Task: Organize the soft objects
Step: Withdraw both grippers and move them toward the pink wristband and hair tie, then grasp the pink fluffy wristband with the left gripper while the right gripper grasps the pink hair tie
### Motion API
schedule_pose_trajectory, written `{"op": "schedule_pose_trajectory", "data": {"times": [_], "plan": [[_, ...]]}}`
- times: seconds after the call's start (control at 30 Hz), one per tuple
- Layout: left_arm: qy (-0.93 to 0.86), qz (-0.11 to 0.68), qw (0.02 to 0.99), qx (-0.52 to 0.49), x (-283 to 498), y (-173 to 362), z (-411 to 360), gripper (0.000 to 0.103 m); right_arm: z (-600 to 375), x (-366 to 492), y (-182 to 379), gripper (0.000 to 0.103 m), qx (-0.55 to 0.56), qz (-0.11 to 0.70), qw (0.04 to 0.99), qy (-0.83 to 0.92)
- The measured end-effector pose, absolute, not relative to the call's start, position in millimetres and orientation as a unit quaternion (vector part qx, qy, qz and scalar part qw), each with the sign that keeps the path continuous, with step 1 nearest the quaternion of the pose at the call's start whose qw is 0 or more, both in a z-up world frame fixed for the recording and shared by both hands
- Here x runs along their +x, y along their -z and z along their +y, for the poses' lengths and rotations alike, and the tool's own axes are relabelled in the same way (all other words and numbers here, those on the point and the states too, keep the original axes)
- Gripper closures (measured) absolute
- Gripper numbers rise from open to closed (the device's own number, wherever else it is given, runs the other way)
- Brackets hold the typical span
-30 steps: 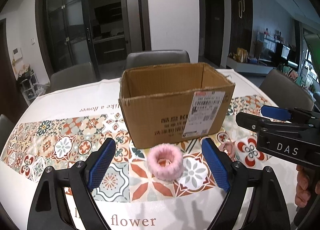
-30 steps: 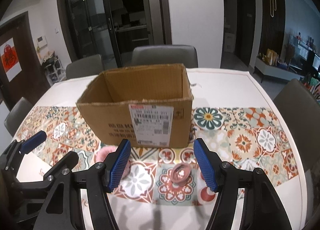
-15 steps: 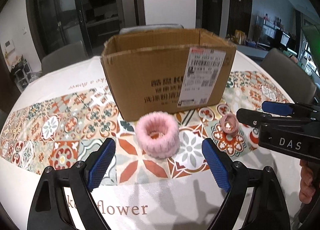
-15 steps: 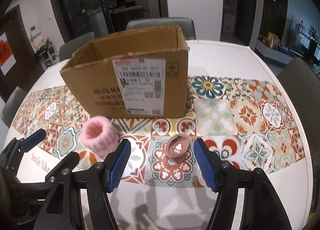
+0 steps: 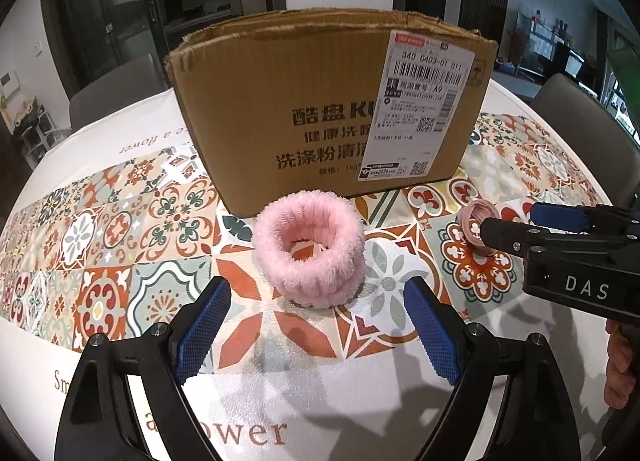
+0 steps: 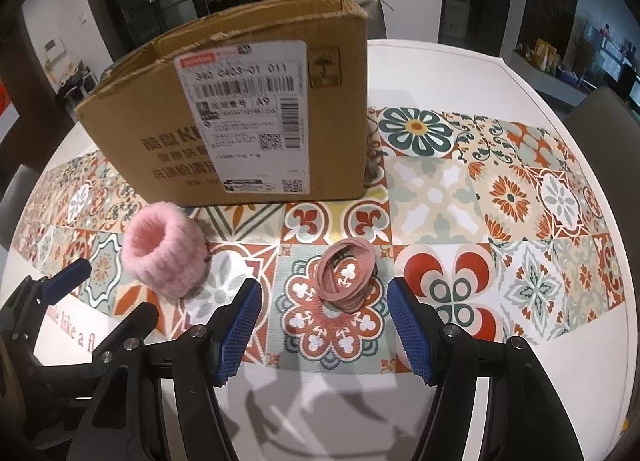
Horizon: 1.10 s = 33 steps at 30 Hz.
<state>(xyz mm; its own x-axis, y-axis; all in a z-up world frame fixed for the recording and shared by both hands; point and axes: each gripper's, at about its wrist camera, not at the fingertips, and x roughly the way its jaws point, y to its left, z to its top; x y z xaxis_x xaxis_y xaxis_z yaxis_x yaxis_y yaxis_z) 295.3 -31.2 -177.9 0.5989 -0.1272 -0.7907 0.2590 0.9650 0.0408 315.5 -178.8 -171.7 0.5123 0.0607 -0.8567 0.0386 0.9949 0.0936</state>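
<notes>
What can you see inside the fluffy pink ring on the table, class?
Through the open middle of the fluffy pink ring, a patch of the patterned tablecloth shows. Nothing else is visible in it, though its near wall hides the lower part of the inside.

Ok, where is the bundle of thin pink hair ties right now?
In the right wrist view the hair ties lie on the patterned tablecloth, just ahead of the open right gripper, right of the fluffy pink scrunchie and before the cardboard box.
</notes>
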Motion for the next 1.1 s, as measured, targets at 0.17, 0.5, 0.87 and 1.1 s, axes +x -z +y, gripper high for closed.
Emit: {"op": "schedule_pose_trajectory", "data": {"times": [0.17,0.5,0.87,1.1], "plan": [[0.109,0.44,0.888,0.082,305,188,-34,0.015,-184,323,183,0.037,0.051,0.505,0.861,0.002],[0.116,0.447,0.883,0.089,325,205,-36,0.015,-186,338,202,0.037,0.045,0.52,0.853,0.013],[0.12,0.452,0.88,0.086,342,213,-39,0.023,-187,351,214,0.042,0.049,0.528,0.847,0.015],[0.118,0.449,0.882,0.083,345,209,-39,0.05,-186,354,219,0.061,0.047,0.533,0.845,0.015]]}}
